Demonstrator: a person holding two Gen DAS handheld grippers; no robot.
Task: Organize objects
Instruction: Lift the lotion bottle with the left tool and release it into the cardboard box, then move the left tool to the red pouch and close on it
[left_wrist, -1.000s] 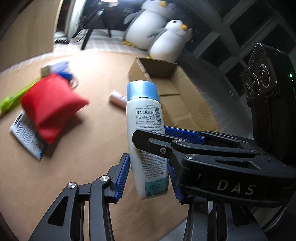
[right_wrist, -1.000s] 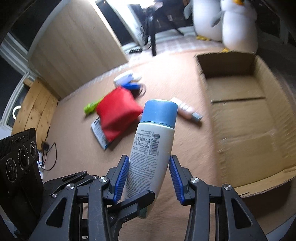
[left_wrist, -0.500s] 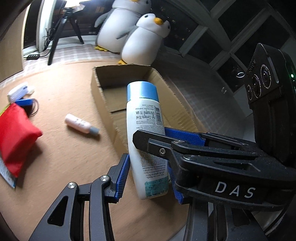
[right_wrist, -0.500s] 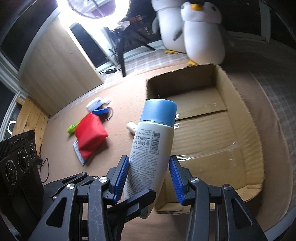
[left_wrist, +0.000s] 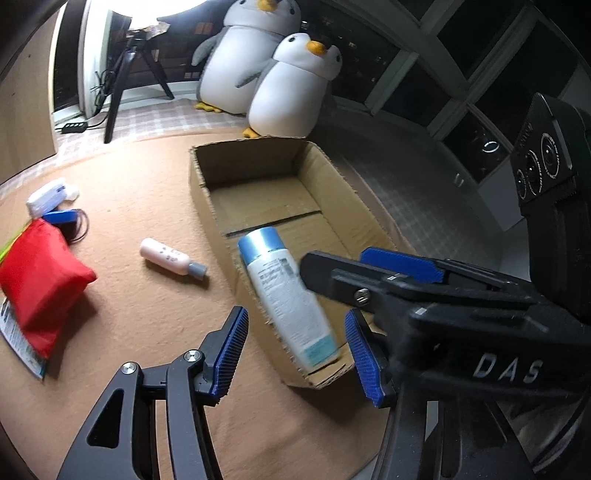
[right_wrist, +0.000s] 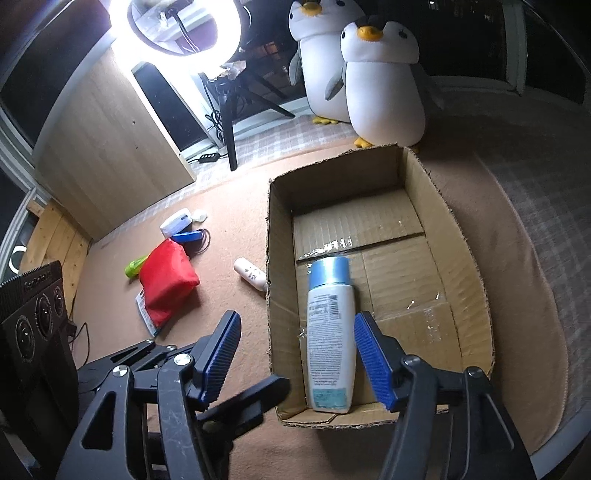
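Carpeted floor (right_wrist: 236, 206) holds box (right_wrist: 461, 236) with bottle (right_wrist: 330, 332); both tongs (left_wrist: 295, 354) (right_wrist: 299, 362) gape empty.

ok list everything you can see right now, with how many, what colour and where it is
bottle: 1, white with blue cap, lying in the near end of the box
box: 1, brown cardboard, open, on the carpet
small bottle: 1, pale pink with grey cap, lying on the carpet left of the box
pouch: 1, red, on the carpet, over a printed packet
green item: 1, partly hidden behind the pouch
white case: 1, beyond the pouch
blue item: 1, beside the white case
penguin toys: 2, white and grey, behind the box
ring light: 1, lit, on a tripod
left gripper: 1, black with blue pads, open
right gripper: 1, black with blue pads, open
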